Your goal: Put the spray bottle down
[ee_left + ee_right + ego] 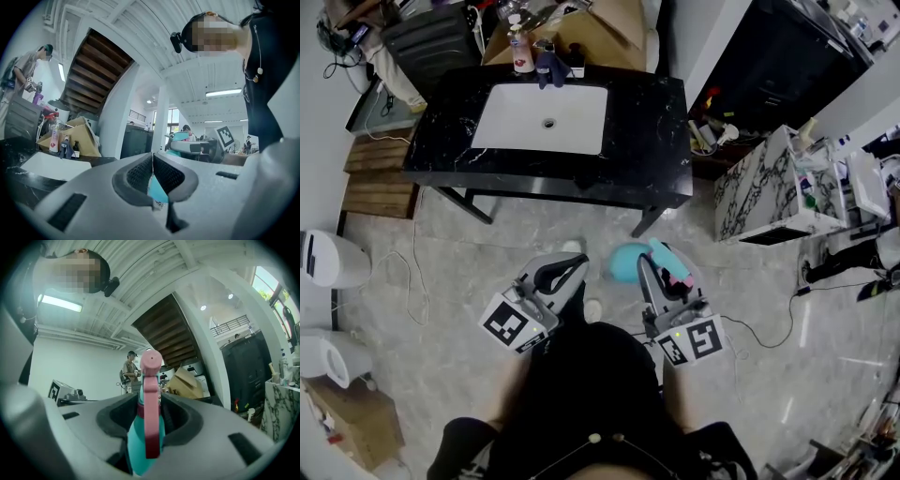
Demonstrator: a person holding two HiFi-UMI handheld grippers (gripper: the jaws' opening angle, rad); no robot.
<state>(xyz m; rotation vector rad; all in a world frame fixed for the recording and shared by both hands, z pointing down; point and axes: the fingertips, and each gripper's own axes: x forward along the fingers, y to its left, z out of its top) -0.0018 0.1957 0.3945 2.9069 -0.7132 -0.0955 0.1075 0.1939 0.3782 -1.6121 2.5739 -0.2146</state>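
The spray bottle (625,262) has a teal body and a pink spray head (149,363). My right gripper (664,268) is shut on it, with the pads pressing on the bottle's neck (140,411) and the head poking out past the jaws. I hold it level over the floor, short of the black counter (649,141). My left gripper (570,270) is beside it on the left, its jaws meeting at the tips (152,160). A teal scrap shows in the gap behind those tips; I cannot tell what it is.
The counter holds a white sink (539,117) and small bottles (523,52) at its back edge. A marble-patterned cabinet (759,192) stands to the right, a white bin (328,258) and a cardboard box (356,422) to the left. Cables trail over the floor.
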